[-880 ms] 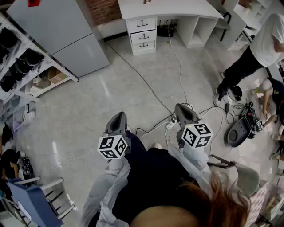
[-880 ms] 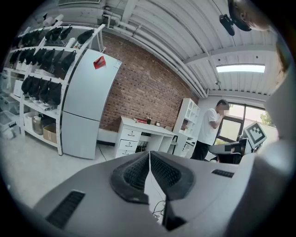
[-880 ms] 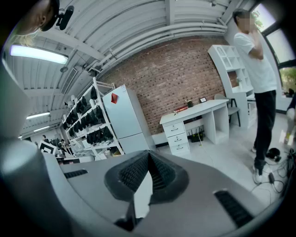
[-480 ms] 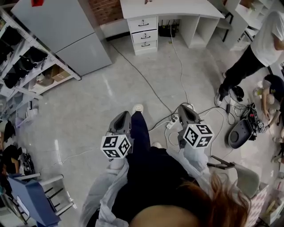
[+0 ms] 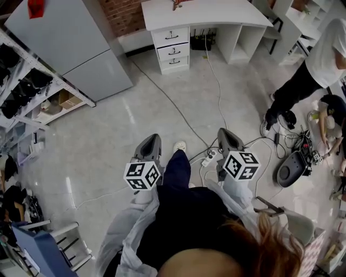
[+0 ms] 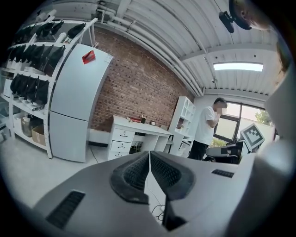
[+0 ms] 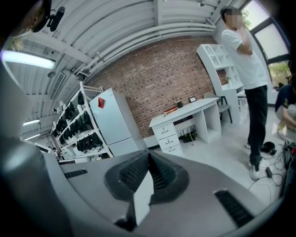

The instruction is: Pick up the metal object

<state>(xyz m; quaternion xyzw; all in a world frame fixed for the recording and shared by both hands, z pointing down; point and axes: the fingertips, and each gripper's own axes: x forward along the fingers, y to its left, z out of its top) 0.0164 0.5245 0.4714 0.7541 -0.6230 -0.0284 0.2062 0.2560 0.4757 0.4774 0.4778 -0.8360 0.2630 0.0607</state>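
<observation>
No metal object can be made out from here. A white desk (image 5: pixel 205 12) with drawers stands far ahead against the brick wall, with a few small items (image 5: pixel 174 5) on its top, too small to tell apart. My left gripper (image 5: pixel 150 143) and right gripper (image 5: pixel 227 135) are held at waist height over the floor, far from the desk. In the left gripper view the left gripper (image 6: pixel 149 155) has its ribbed pads pressed together with nothing between them. The right gripper (image 7: pixel 148 155) in its own view is likewise shut and empty. Both views show the desk (image 6: pixel 134 126) (image 7: pixel 185 114) in the distance.
A grey cabinet (image 5: pixel 65 40) and a shelf rack (image 5: pixel 27 81) stand at the left. Cables and a power strip (image 5: pixel 208 160) lie on the floor ahead. A person in a white shirt (image 5: pixel 324 54) stands at the right near floor clutter; a blue chair (image 5: pixel 38 249) sits lower left.
The person holding the grippers has stepped forward: one leg and its shoe have swung out between the grippers. The left gripper has shifted slightly right. Both stay shut.
</observation>
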